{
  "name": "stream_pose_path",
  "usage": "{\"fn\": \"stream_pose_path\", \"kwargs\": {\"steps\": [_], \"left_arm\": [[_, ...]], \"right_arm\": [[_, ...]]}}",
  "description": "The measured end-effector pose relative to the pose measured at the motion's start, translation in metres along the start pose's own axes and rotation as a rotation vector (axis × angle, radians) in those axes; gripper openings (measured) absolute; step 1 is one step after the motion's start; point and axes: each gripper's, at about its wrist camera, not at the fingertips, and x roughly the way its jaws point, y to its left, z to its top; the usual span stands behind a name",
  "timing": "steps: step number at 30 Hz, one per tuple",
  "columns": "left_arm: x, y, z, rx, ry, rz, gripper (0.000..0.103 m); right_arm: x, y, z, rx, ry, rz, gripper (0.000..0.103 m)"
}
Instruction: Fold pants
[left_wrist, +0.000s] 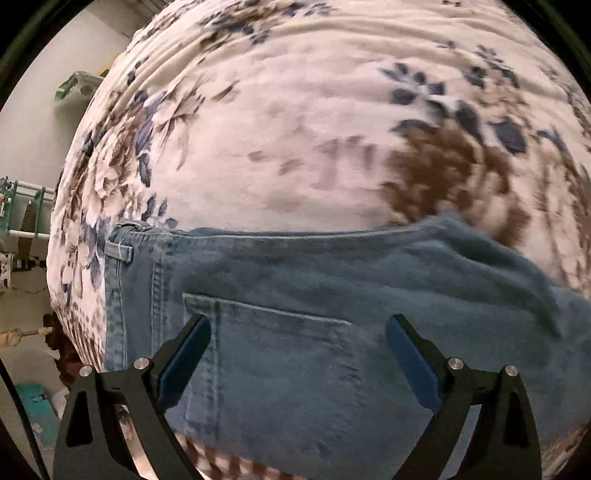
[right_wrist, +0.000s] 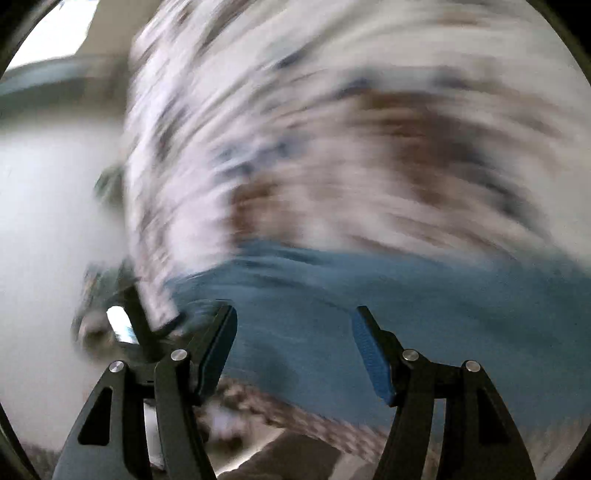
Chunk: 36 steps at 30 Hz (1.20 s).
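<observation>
Blue denim pants lie flat on a floral bedspread, the waistband with a belt loop at the left and a back pocket facing up. My left gripper hovers over that pocket, pointing steeply down, jaws wide apart with nothing between the blue pads. In the heavily blurred right wrist view the pants show as a blue band across the bedspread. My right gripper stands open above the denim, nothing between its pads.
The bed's left edge drops to a floor with clutter: a green-and-white rack, a pale green object by the wall, a teal item low down. Below the denim the bed's near edge shows.
</observation>
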Motion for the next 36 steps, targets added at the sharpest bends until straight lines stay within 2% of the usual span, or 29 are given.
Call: {"fn": "stream_pose_path", "kwargs": {"steps": [2,5,6,8,9,11,15,16,18,19,20,24,30,31,34,36], "left_arm": [[0.011,0.009,0.000,-0.005,0.015,-0.010,0.097],[0.028,0.021,-0.001,-0.026,0.044,-0.046,0.097],[0.031,0.024,-0.002,-0.035,0.047,-0.065,0.097],[0.034,0.030,-0.003,-0.052,0.048,-0.096,0.099],[0.035,0.031,-0.004,-0.058,0.051,-0.105,0.099],[0.036,0.034,-0.004,-0.066,0.056,-0.116,0.099],[0.037,0.039,-0.006,-0.081,0.064,-0.136,0.099],[0.038,0.040,-0.008,-0.087,0.065,-0.140,0.099],[0.041,0.041,-0.009,-0.086,0.066,-0.143,0.099],[0.041,0.042,-0.008,-0.085,0.065,-0.144,0.099],[0.041,0.042,-0.009,-0.083,0.066,-0.142,0.099],[0.044,0.042,-0.007,-0.073,0.064,-0.137,0.099],[0.038,0.044,-0.012,-0.080,0.049,-0.156,0.099],[0.038,0.043,-0.013,-0.078,0.053,-0.155,0.099],[0.043,0.041,-0.018,-0.060,0.070,-0.135,0.099],[0.044,0.041,-0.022,-0.049,0.071,-0.127,0.099]], "right_arm": [[0.061,0.030,0.038,-0.052,0.132,0.026,0.067],[0.133,0.046,0.077,-0.093,0.289,-0.054,0.067],[0.144,0.045,0.077,-0.101,0.330,-0.073,0.067],[0.166,0.045,0.076,-0.108,0.453,-0.084,0.058],[0.169,0.044,0.068,-0.111,0.486,-0.077,0.056],[0.172,0.041,0.056,-0.109,0.565,-0.045,0.052],[0.171,0.039,0.043,-0.097,0.650,0.036,0.051],[0.169,0.038,0.033,-0.088,0.655,0.039,0.051],[0.177,0.030,0.038,-0.035,0.654,0.056,0.051],[0.184,0.026,0.043,0.002,0.631,0.091,0.051],[0.192,0.023,0.051,0.048,0.604,0.160,0.059],[0.217,0.021,0.057,0.076,0.616,0.176,0.061],[0.169,0.031,0.052,0.061,0.640,0.473,0.060],[0.168,0.028,0.052,0.072,0.634,0.484,0.060],[0.186,0.024,0.050,0.080,0.628,0.394,0.060],[0.200,0.026,0.053,0.090,0.592,0.323,0.060]]}}
